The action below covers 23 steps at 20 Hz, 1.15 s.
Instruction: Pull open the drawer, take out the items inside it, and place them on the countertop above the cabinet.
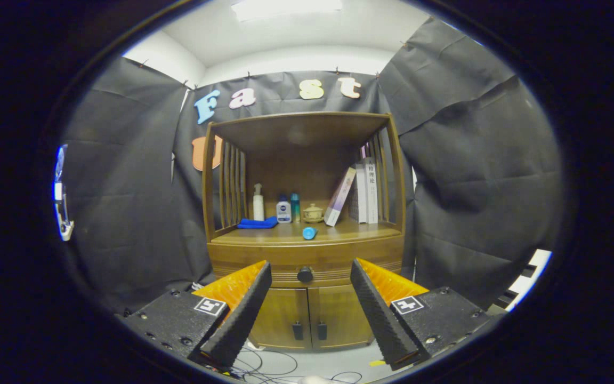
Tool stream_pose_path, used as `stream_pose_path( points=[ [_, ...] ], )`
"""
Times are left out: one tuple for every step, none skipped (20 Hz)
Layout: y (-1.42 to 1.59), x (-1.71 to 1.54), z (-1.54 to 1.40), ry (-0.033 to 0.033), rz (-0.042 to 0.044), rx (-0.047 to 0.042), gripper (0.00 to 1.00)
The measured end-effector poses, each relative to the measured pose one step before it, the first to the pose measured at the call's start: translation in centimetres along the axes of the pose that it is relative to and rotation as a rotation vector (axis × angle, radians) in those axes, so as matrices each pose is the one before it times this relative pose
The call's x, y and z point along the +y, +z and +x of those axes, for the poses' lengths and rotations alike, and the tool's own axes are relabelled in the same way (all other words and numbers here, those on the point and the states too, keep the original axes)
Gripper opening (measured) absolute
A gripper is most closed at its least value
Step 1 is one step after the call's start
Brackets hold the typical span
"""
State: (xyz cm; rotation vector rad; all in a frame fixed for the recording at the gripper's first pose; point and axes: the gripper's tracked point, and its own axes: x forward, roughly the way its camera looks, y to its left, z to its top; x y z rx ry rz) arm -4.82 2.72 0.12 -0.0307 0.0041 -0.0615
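Note:
A wooden cabinet stands ahead, and its drawer (264, 262) below the countertop (285, 237) is pushed in, with a dark round knob (305, 274) at its middle. My gripper (310, 272) is open, held some way back from the cabinet, and the knob appears in the gap between the fingertips, well beyond them. Nothing is between the fingers. A small blue item (309, 233) lies on the countertop near its front edge. What is inside the drawer is hidden.
On the countertop sit a folded blue cloth (257, 223), a white spray bottle (258, 202), two small bottles (284, 209), a lidded pot (313, 213) and leaning books (357, 193). Two lower doors (309, 317) are closed. Cables (269, 365) lie on the floor.

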Motion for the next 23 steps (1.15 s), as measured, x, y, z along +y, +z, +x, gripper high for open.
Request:
stream_pose_path(
  points=[
    [-0.004, 0.081, -0.131, 0.00242, -0.00208, -0.00266, 0.98],
    [0.133, 0.151, -0.145, 0.00296, 0.00030, -0.00104, 0.98],
    [0.026, 0.036, 0.075, 0.00055, 0.00207, -0.00229, 0.98],
    [0.039, 0.059, 0.012, 0.00283, 0.00042, 0.00135, 0.97],
    [-0.026, 0.014, 0.018, 0.00108, -0.00124, 0.00008, 0.97],
    [0.014, 0.022, 0.123, -0.00022, -0.00125, -0.00160, 0.97],
    [0.058, -0.014, -0.138, 0.00168, -0.00042, -0.00210, 0.97],
    [0.069, 0.044, -0.067, 0.00157, -0.00006, 0.00114, 0.98],
    [0.035, -0.007, -0.048, 0.00010, -0.00027, -0.00213, 0.97],
    [0.038, 0.042, 0.080, 0.00030, -0.00120, 0.00012, 0.97],
    [-0.111, 0.004, 0.171, 0.00057, -0.00109, 0.00016, 0.97],
    [-0.027, 0.047, 0.030, 0.00036, -0.00032, 0.00161, 0.97],
    [-0.012, -0.083, -0.059, -0.00145, 0.00006, -0.00038, 0.97],
    [-0.037, 0.020, 0.112, 0.00147, -0.00028, 0.00125, 0.97],
    [-0.039, -0.028, -0.051, -0.00164, -0.00168, 0.00045, 0.97],
    [-0.026, -0.052, 0.082, -0.00035, -0.00166, 0.00256, 0.97],
    [-0.088, 0.007, 0.085, -0.00036, -0.00053, -0.00025, 0.98],
    [0.045, -0.042, -0.001, -0.00132, 0.00042, 0.00186, 0.98],
    [0.002, -0.075, 0.020, -0.00024, 0.00060, -0.00003, 0.97],
    [0.081, -0.043, 0.002, -0.00234, -0.00052, -0.00529, 0.97],
    [-0.031, -0.196, 0.070, -0.00530, -0.00148, -0.00070, 0.98],
    [-0.131, 0.016, 0.013, 0.00034, -0.00187, 0.00358, 0.98],
    [-0.155, 0.072, 0.066, 0.00135, -0.00093, 0.00246, 0.98]
  ],
)
